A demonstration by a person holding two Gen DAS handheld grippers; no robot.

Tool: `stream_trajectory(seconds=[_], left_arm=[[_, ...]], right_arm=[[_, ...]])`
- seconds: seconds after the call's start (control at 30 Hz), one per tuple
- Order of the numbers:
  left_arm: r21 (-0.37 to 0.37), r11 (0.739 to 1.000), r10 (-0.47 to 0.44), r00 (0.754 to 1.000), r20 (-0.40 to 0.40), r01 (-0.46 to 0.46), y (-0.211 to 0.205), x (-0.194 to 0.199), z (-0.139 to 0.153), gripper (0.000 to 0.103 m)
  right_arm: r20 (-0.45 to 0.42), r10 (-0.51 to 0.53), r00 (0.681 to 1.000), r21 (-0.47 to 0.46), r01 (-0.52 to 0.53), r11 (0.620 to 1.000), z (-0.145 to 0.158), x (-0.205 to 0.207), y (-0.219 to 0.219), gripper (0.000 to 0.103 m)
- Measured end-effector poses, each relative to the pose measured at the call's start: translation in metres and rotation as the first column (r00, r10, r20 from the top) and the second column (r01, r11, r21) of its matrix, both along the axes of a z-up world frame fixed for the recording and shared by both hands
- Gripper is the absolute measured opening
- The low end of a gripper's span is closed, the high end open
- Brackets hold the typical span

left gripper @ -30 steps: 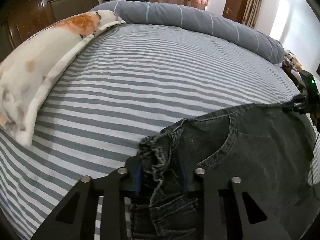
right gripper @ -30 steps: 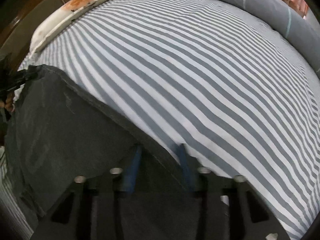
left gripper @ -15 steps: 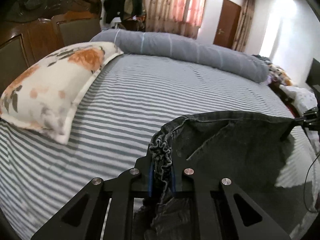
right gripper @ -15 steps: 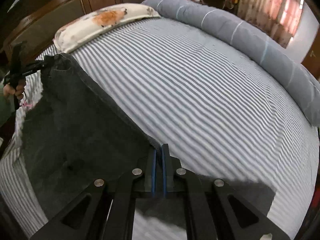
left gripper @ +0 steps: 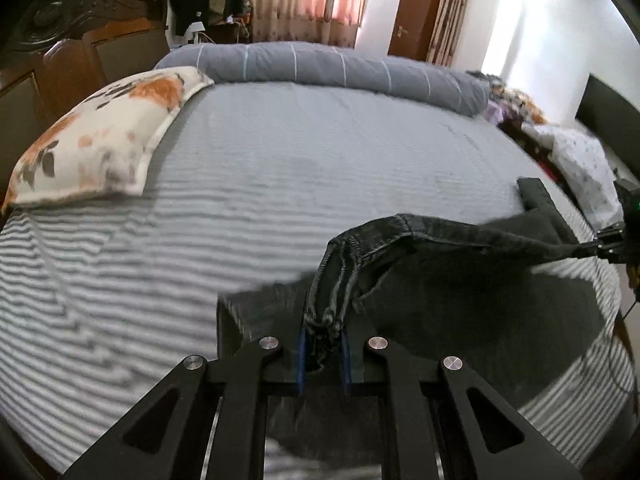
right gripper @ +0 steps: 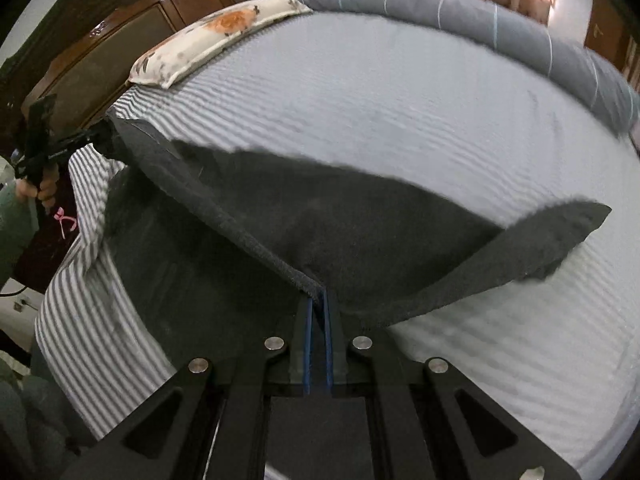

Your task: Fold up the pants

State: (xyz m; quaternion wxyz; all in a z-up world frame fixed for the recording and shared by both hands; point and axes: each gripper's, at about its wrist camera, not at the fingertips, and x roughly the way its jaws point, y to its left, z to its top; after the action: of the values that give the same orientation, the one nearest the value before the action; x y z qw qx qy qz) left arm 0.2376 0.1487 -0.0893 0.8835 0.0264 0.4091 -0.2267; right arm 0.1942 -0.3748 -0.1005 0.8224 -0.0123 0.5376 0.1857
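While both tongs grip: dark grey denim pants (left gripper: 472, 300) hang stretched between them above a striped bed (left gripper: 280, 168).
Left tongs (left gripper: 323, 354): clamped on a bunched, gathered corner of the waistband, low centre of the left wrist view; the jaws have just been closing on that denim.
Right tongs (right gripper: 318, 320): pressed together on a thin hemmed edge, low centre of the right wrist view.
Why held so: with a pinch at each end, the top edge is pulled into a taut line, which likely lets the cloth hang flat and be laid down squarely for a fold.
Where the pants are: lifted off the bed at the gripped edge, with one leg (right gripper: 532, 248) trailing onto the sheet at the right of the right wrist view.
Person's hand (right gripper: 38, 188): wrapped round the left tool's handle, far left of the right wrist view.
Surroundings: floral pillow (left gripper: 100, 140) at upper left, well apart from the pants; grey bolster (left gripper: 340, 66) along the far edge.
Writing: none legible; no brand tag can be made out on the denim.
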Motion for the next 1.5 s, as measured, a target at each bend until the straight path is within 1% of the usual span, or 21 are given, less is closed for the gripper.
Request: stream_trajectory(seconds=[0.07,0.2,0.3,0.37,0.4,0.47,0.5,0.57,0.63,0.7,0.73,0.83,0.87,0.93,1.03,1.1,1.13,1.27,1.33,1.43,1.5], left_arm=[[0.009,1.0,0.004,1.0,-0.025,-0.004,0.001,-0.014,-0.01,0.013],[0.026,1.0,0.018,0.996,-0.084,-0.016,0.007,-0.035,-0.031,0.015],[0.046,0.999,0.028,0.989,-0.146,-0.022,0.01,-0.047,-0.046,0.02],[0.047,0.998,0.042,0.983,-0.177,-0.034,0.011,-0.052,-0.052,0.025],[0.05,0.997,0.067,0.977,-0.2,-0.058,0.014,-0.054,-0.056,0.027],[0.039,0.995,0.1,0.962,-0.254,-0.093,0.02,-0.058,-0.062,0.033],[0.021,0.993,0.116,0.951,-0.287,-0.115,0.025,-0.061,-0.065,0.034],[-0.004,0.987,0.149,0.934,-0.326,-0.16,0.034,-0.068,-0.068,0.04],[-0.062,0.973,0.185,0.912,-0.365,-0.222,0.047,-0.077,-0.069,0.043],[-0.149,0.949,0.201,0.897,-0.394,-0.278,0.057,-0.088,-0.066,0.044],[-0.201,0.929,0.206,0.887,-0.413,-0.31,0.062,-0.093,-0.064,0.046],[-0.347,0.857,0.191,0.861,-0.471,-0.38,0.065,-0.102,-0.061,0.048],[-0.375,0.838,0.188,0.855,-0.483,-0.396,0.062,-0.102,-0.058,0.048],[-0.428,0.795,0.178,0.841,-0.512,-0.429,0.053,-0.101,-0.057,0.048],[-0.45,0.744,0.198,0.807,-0.556,-0.493,0.039,-0.094,-0.061,0.049],[-0.434,0.73,0.224,0.785,-0.577,-0.528,0.034,-0.09,-0.068,0.049],[-0.42,0.729,0.242,0.778,-0.58,-0.541,0.031,-0.088,-0.07,0.049],[-0.387,0.717,0.286,0.75,-0.597,-0.58,0.025,-0.081,-0.079,0.049],[-0.379,0.716,0.297,0.747,-0.595,-0.586,0.023,-0.078,-0.081,0.049],[-0.375,0.713,0.314,0.749,-0.584,-0.592,0.021,-0.076,-0.079,0.049],[-0.372,0.711,0.324,0.748,-0.58,-0.596,0.019,-0.076,-0.08,0.049]], right_arm=[[-0.033,-0.008,0.999,0.009,0.008,1.0,-0.017,-0.014,0.005,0.004],[-0.091,-0.031,0.995,0.012,0.032,0.999,-0.045,-0.03,0.011,0.004],[-0.121,-0.056,0.991,0.002,0.057,0.998,-0.063,-0.037,0.015,0.004],[-0.136,-0.07,0.988,-0.011,0.069,0.998,-0.074,-0.04,0.016,0.006],[-0.139,-0.083,0.987,-0.015,0.082,0.997,-0.077,-0.041,0.017,0.009],[-0.13,-0.105,0.986,-0.025,0.103,0.994,-0.08,-0.043,0.02,0.009],[-0.121,-0.117,0.986,-0.03,0.114,0.993,-0.079,-0.044,0.021,0.01],[-0.117,-0.144,0.983,-0.024,0.142,0.99,-0.076,-0.047,0.022,0.014],[-0.101,-0.164,0.981,-0.005,0.165,0.986,-0.068,-0.052,0.02,0.022],[-0.087,-0.184,0.979,0.021,0.187,0.982,-0.058,-0.061,0.018,0.026],[-0.079,-0.198,0.977,0.041,0.202,0.979,-0.053,-0.066,0.015,0.027],[-0.09,-0.249,0.964,0.127,0.259,0.957,-0.045,-0.076,0.01,0.029],[-0.098,-0.278,0.956,0.165,0.291,0.942,-0.043,-0.08,0.005,0.03],[-0.131,-0.333,0.934,0.237,0.355,0.904,-0.044,-0.087,-0.002,0.034],[-0.182,-0.402,0.897,0.324,0.441,0.837,-0.05,-0.095,-0.013,0.035],[-0.207,-0.439,0.874,0.356,0.485,0.798,-0.053,-0.099,-0.015,0.035],[-0.217,-0.458,0.862,0.365,0.507,0.78,-0.053,-0.103,-0.018,0.035],[-0.23,-0.517,0.824,0.356,0.566,0.744,-0.059,-0.104,-0.029,0.035],[-0.236,-0.539,0.809,0.351,0.588,0.729,-0.06,-0.1,-0.034,0.035],[-0.221,-0.564,0.796,0.316,0.605,0.731,-0.061,-0.086,-0.037,0.035],[-0.22,-0.581,0.784,0.305,0.621,0.722,-0.063,-0.074,-0.042,0.035]])
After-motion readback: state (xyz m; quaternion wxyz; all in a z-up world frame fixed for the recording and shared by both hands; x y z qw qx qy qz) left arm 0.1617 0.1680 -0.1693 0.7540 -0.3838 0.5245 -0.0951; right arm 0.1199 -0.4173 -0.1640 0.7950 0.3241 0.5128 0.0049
